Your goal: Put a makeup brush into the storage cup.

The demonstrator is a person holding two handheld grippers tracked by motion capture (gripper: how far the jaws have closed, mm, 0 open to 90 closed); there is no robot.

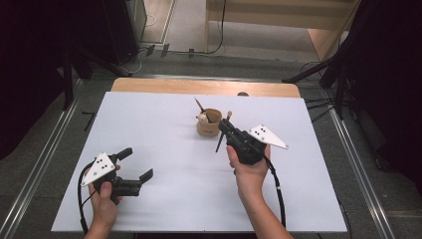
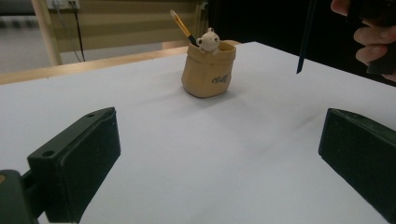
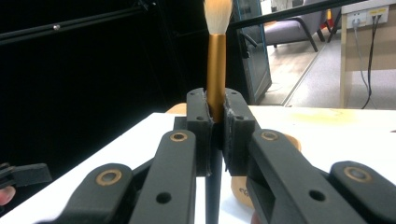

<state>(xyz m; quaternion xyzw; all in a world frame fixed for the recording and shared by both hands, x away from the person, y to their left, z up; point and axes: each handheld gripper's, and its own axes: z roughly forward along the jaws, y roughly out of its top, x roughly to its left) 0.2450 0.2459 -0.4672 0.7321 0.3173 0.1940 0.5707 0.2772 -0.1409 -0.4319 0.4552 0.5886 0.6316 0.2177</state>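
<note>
In the lower left of the high view, the left gripper (image 1: 138, 167) sits low over the white table (image 1: 164, 199) with its jaws wide apart and nothing between them. In the left gripper view the two black jaws stand at the bottom corners, with only bare table in the gap. Moving right, to the middle of the high view, there is a small tan pot (image 1: 208, 123) with a little bear on its rim and one brush (image 1: 200, 106) already leaning inside it. In the left gripper view the pot (image 2: 208, 70) sits in the upper middle, well apart from the open jaws. Just to the right of the pot, the right gripper (image 1: 225, 128) is closed tight on a paintbrush (image 1: 223, 131). In the right gripper view the two pads pinch the gold part of the paintbrush (image 3: 215, 70), with the white bristles pointing up and the dark handle hanging down. The paintbrush stands almost straight up and down, and its dark tip hangs above the table just to the right of the pot, not over its mouth. So the right hand is much nearer to the pot, and I think the paintbrush needs to slide a little to the left in the high view before it can go down into the pot.
</note>
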